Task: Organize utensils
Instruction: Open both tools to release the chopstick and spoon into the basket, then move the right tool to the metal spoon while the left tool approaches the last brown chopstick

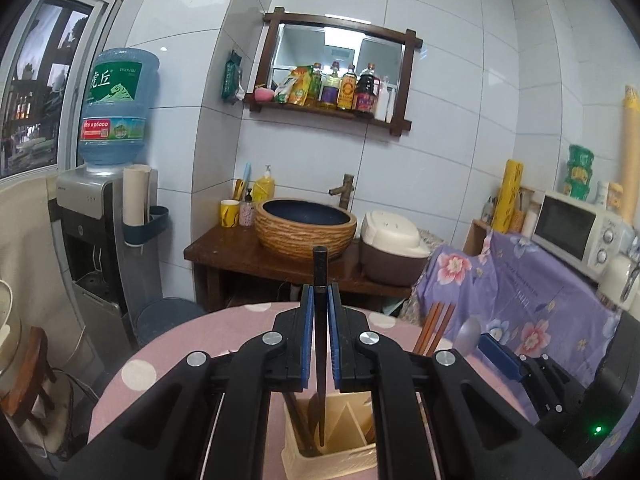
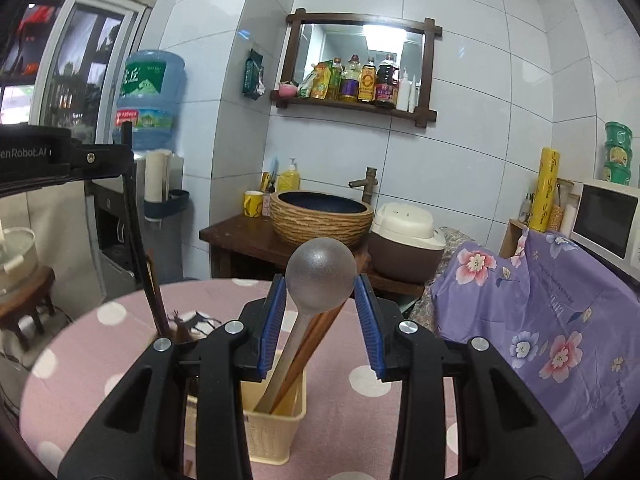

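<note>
The left hand-held gripper (image 1: 320,336) was clamped on a dark chopstick (image 1: 320,276), blue pads tight against its shaft. The chopstick stood near upright, its lower end inside the cream utensil holder (image 1: 328,456) directly below.

The right hand-held gripper (image 2: 320,320) had its jaws partly apart. A grey spoon (image 2: 320,272) rose between them, bowl uppermost, w/ a gap at the right pad; contact at the left pad could not be determined. Brown chopsticks (image 2: 316,336) leaned beside the spoon handle, both in the same holder compartment (right-hand side of the holder).

The holder stood on the tabletop (image 2: 360,420), covered w/ a pink polka-dot cloth.
</note>
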Motion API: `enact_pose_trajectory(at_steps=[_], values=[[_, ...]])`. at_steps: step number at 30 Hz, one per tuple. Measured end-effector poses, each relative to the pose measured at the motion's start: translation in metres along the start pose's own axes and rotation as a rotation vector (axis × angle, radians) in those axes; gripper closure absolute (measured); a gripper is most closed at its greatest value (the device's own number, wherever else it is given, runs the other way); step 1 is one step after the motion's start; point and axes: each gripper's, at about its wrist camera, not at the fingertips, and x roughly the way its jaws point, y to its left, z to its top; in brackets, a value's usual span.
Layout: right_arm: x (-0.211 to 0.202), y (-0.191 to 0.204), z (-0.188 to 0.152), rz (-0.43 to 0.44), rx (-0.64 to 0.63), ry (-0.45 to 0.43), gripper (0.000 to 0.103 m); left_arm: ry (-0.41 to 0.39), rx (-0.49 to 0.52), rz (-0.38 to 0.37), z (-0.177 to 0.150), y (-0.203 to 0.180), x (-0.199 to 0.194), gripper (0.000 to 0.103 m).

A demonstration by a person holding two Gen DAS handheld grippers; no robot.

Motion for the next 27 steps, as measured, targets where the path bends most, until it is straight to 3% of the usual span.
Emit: enact_pose_trajectory(at_steps=[13,19,22,23,24,27], values=[[0.013,0.010,-0.053,0.045,0.008,0.098,0.066,0.100,0.000,-0.018,-0.054,0.003,0.018,0.095],[0.012,0.012,-0.061,0.059,0.017,0.101,0.067,0.091,0.024,-0.024,-0.060,0.000,0.012,0.095],[0.004,0.009,-0.061,0.065,0.034,0.091,0.059,0.089,0.021,-0.036,-0.061,0.000,0.005,0.093],[0.000,0.009,-0.061,0.063,0.040,0.086,0.052,0.084,0.026,-0.033,-0.062,-0.001,0.000,0.090],[-0.006,0.007,-0.061,0.061,0.049,0.078,0.049,0.079,0.029,-0.034,-0.063,-0.001,-0.004,0.079],[-0.025,0.003,-0.065,0.063,0.069,0.085,0.048,0.055,0.026,-0.033,-0.073,0.001,-0.026,0.049]])
